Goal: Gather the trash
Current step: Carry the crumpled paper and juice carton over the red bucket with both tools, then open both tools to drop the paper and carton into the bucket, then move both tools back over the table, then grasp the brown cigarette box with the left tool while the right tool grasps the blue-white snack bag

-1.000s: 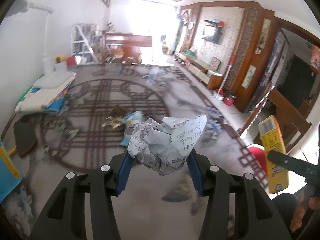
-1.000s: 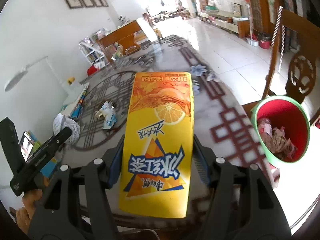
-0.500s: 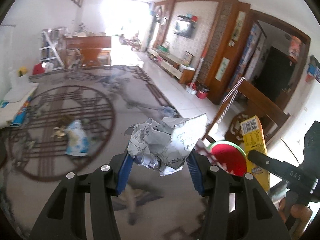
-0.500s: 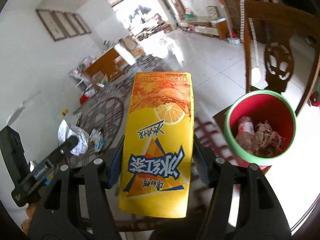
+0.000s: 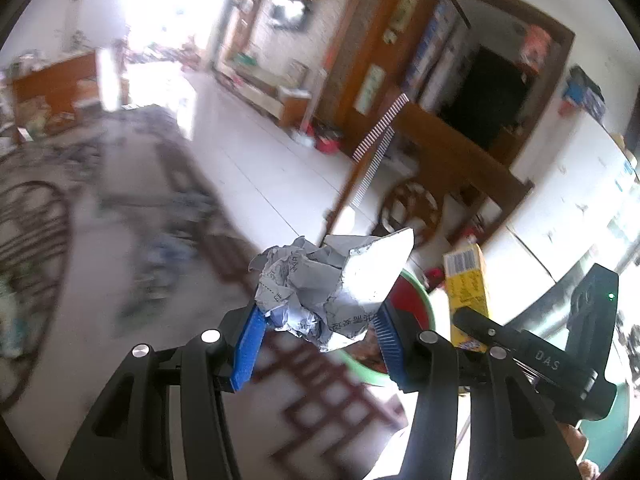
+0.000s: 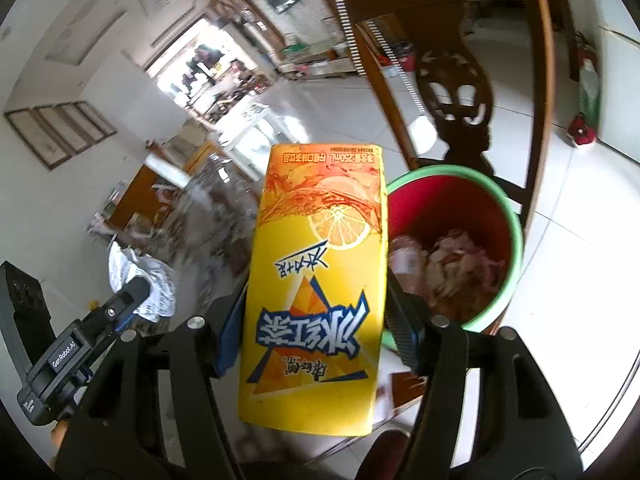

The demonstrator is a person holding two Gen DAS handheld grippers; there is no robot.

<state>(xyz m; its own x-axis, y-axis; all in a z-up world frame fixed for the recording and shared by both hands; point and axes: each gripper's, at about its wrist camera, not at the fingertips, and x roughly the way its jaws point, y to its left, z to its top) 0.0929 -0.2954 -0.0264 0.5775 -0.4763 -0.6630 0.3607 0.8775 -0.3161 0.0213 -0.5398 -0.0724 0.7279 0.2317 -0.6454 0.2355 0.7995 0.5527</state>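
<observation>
Left gripper [image 5: 318, 338] clamping a crumpled paper ball [image 5: 328, 284] between its blue pads [image 5: 249, 344], jaws narrowed onto the wad, fingers pointing forward and slightly down over the patterned table [image 5: 312, 412]. Paper sitting at the fingertips, printed side showing, one stiff white corner sticking up to the right. Red bin with green rim [image 5: 416, 300] lying just behind and right of the paper, partly hidden by it. Right gripper [image 6: 316, 340] gripping a yellow drink carton [image 6: 316, 292] by its long sides, carton lying lengthwise along the fingers, print upside down to the camera, far end reaching toward the bin [image 6: 516, 236]. Bin opening sitting just right of the carton in the right view, carton edge overlapping its rim; scraps and a bottle [image 6: 404, 256] visible inside. Both grippers held near each other, each showing in the other's view: left one with its paper [image 6: 140, 280] at lower left, carton [image 5: 468, 280] standing upright right of the bin. Wooden chair [image 6: 452, 80] standing behind the bin. Background blurred in the left view.
</observation>
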